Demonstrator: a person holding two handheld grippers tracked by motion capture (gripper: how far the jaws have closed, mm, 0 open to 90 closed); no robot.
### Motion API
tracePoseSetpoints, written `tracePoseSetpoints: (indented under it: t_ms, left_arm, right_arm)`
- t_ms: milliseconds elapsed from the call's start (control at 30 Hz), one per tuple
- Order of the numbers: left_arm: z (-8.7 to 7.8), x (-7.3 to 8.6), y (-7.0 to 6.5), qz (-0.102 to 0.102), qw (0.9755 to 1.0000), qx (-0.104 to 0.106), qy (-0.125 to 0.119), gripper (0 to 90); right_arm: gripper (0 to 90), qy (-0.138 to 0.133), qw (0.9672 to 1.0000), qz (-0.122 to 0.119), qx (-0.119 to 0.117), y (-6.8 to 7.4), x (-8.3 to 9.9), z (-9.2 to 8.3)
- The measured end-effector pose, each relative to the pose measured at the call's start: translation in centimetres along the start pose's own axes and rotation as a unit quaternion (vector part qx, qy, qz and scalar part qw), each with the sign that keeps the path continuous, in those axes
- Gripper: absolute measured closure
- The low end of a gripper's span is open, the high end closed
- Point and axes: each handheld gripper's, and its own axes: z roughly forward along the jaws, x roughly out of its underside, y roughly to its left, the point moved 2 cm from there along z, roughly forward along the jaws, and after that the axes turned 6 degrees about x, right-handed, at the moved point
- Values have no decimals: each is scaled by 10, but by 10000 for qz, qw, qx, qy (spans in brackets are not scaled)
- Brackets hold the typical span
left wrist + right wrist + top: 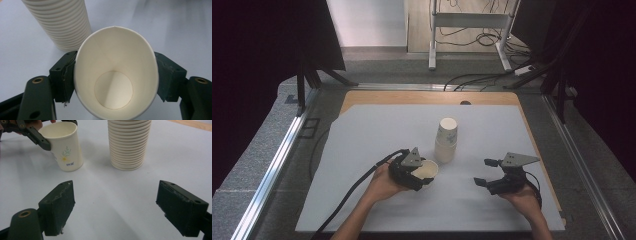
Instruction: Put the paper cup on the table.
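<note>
A counter (pixel 362 150) covered by a pale grey sheet is carrying the scene, with a strip of bare wood showing along its far edge. Near its middle a tall stack of paper cups (pixel 446 139) is standing upright, mouth up, its ribbed rims lining up one above another in the right gripper view (pixel 128 143) and rising at the upper left of the left gripper view (pixel 60 22).

Just to the near left of the stack, a person's left hand (pixel 384 184) is holding the left gripper (pixel 424 172), which is clamping a single paper cup (pixel 426 169) by its rim. The squeeze is pressing the cup's mouth (pixel 116 72) into an oval, one pad bearing on each side. In the right gripper view the cup (pixel 64 146), printed with a small flower sprig, is tilting slightly, its base on or just above the sheet, apart from the stack.

Well off to the right, the right hand (pixel 524 197) is holding the right gripper (pixel 484 172) low over the sheet, its jaws standing apart with nothing between them and bare sheet (pixel 112 202) lying in the gap. It is pointing toward the cup and the stack.
</note>
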Motion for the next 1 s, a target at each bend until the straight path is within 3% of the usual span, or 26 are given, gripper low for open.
tracePoseSetpoints:
  t_ms: [133,267,600,833,1000]
  left_arm:
    - [0,1,0,-38,10000,45,-36,256]
    - [-1,1,0,-86,9999,62,-7,153]
    - [-28,-5,-2,-209,9990,51,-395,83]
    - [-53,1,-3,-267,9984,-89,-486,52]
    - [-68,13,-3,-320,9981,-328,-405,38]
  right_arm:
    - [155,13,10000,12,-4,0,0,0]
    - [156,8,10000,6,5,0,0,-1]
    - [130,87,9999,-56,98,1,-3,-6]
    - [90,135,9996,-125,230,2,-4,-12]
    - [43,185,9991,-173,349,3,-3,-16]
